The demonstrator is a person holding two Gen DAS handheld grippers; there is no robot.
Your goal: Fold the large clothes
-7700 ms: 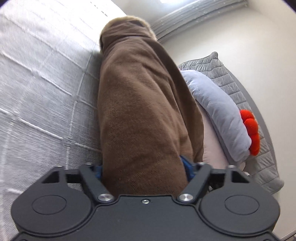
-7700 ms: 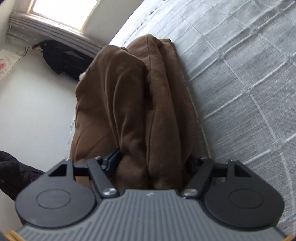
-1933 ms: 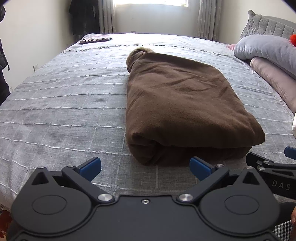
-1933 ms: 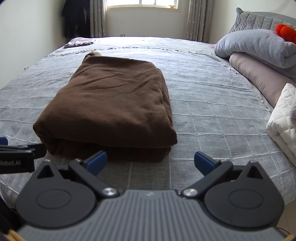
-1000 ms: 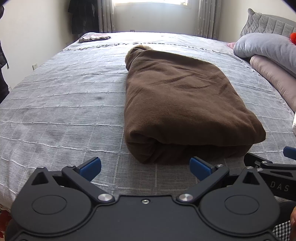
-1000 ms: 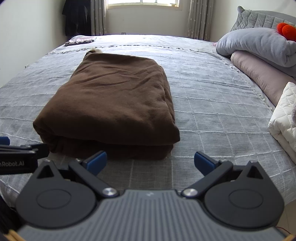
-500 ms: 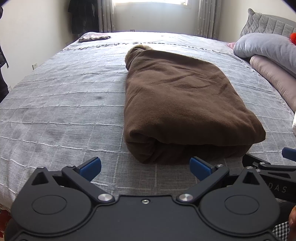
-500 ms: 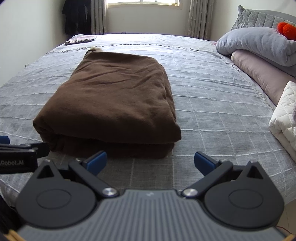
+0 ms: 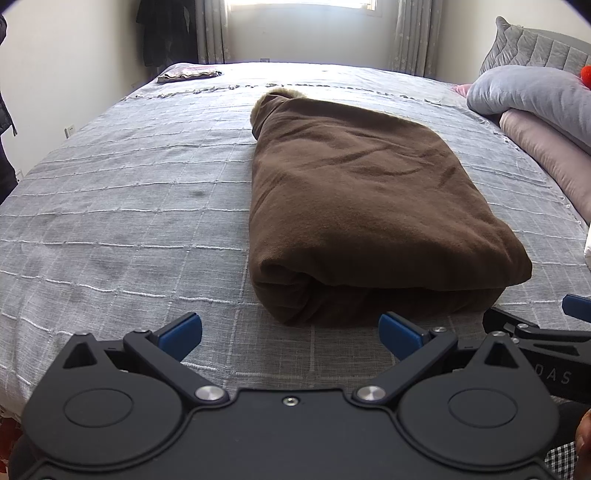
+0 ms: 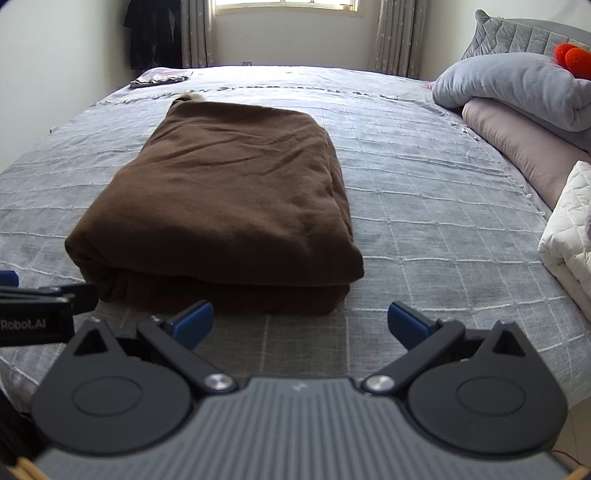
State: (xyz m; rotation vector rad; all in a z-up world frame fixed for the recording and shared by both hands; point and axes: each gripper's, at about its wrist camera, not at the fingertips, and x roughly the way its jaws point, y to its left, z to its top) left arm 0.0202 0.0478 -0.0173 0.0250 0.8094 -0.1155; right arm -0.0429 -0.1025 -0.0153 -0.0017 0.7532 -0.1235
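A large brown garment lies folded into a thick rectangle on the grey bed cover, with a fur-trimmed end at the far side. It also shows in the right wrist view. My left gripper is open and empty, just in front of the garment's near fold. My right gripper is open and empty, in front of the garment's near right corner. Neither touches the cloth.
A grey duvet and a pink pillow lie along the bed's right side, with a white quilted item nearer. A small folded cloth lies at the far left. Dark clothes hang by the window.
Long ago both grippers were shut on the brown garment and held it up. Now it lies folded and both are open. Over the last second both have barely moved.
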